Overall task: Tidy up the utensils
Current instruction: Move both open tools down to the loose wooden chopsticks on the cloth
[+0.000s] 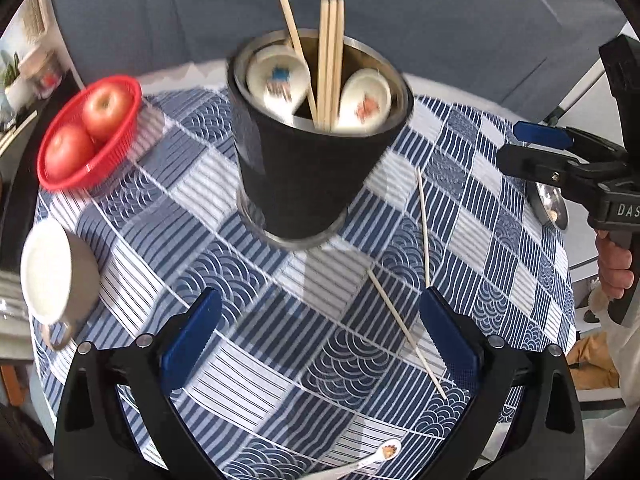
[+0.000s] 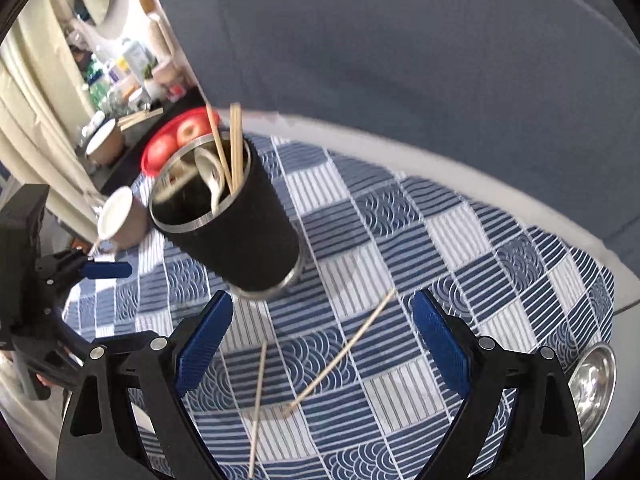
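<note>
Both tongs stand wide apart with nothing between their ribbed blue pads: the left gripper (image 1: 320,336) hovers over the blue-and-white patchwork tablecloth (image 1: 256,320) just in front of the tall black metal-lined utensil cup (image 1: 308,156), and the right gripper (image 2: 322,340) hangs likewise on the near side of that cup, its fingers straddling bare cloth. Inside the cup stand several pale wooden chopsticks (image 1: 330,60) and two white ceramic spoons with painted bowls (image 1: 280,78). Two loose wooden chopsticks (image 1: 404,328) lie on the cloth near the cup's base, towards the right gripper's side. A small white ceramic spoon with an orange motif (image 1: 384,454) lies further from the cup, at the near cloth edge. Beside the cup, on its far left, sits a red plastic basket (image 1: 60,172) holding two red apples (image 1: 106,110); a brown mug with white inside (image 1: 60,276) lies near it. A shiny steel bowl (image 2: 592,384) rests well apart from the cup at the table's right rim.
</note>
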Tool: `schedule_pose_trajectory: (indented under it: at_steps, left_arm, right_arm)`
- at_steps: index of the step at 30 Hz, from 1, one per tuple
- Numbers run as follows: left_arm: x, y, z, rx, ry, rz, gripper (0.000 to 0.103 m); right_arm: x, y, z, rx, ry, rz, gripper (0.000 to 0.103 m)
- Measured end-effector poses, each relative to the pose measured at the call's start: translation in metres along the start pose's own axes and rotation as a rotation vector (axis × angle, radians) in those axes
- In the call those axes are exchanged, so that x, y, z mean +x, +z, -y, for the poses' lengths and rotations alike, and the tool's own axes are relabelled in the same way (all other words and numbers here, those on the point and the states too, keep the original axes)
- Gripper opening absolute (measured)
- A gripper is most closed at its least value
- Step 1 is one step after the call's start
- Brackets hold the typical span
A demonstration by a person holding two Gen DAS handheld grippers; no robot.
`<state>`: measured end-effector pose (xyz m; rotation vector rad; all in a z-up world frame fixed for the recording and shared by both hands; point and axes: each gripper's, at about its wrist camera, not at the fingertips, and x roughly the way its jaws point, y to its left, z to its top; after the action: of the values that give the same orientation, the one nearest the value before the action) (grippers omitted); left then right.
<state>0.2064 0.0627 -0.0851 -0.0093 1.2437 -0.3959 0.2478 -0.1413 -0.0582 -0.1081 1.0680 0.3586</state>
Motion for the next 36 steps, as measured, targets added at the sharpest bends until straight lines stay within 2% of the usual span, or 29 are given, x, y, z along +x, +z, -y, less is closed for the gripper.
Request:
schedule_pose_trajectory:
  at_steps: [18, 25, 28, 30, 33, 36]
  left_arm:
    - [0.066, -0.077, 0.064, -0.021, 0.038, -0.14, 0.097]
    - [0.088, -0.096, 0.086, -0.022, 0.094, -0.176, 0.097]
    - [0.093, -0.1, 0.095, -0.041, 0.142, -0.16, 0.097]
    - [0.1, -0.104, 0.1, -0.054, 0.148, -0.175, 0.097]
    - [0.104, -0.108, 0.111, -0.021, 0.224, -0.152, 0.098]
    - [0.105, -0.108, 0.112, -0.034, 0.223, -0.154, 0.098]
  right_arm:
    - [0.071, -0.045, 0.024, -0.001, 0.009, -0.199, 0.087]
    - [0.098, -0.052, 0.03, 0.013, -0.016, -0.248, 0.087]
    - [0.104, -0.052, 0.03, 0.01, -0.057, -0.23, 0.087]
    - [0.115, -0.052, 0.031, 0.029, -0.041, -0.26, 0.087]
    - [0.128, -0.055, 0.035, 0.041, -0.056, -0.282, 0.087]
    - [0.134, -0.056, 0.041, 0.075, -0.063, -0.286, 0.09]
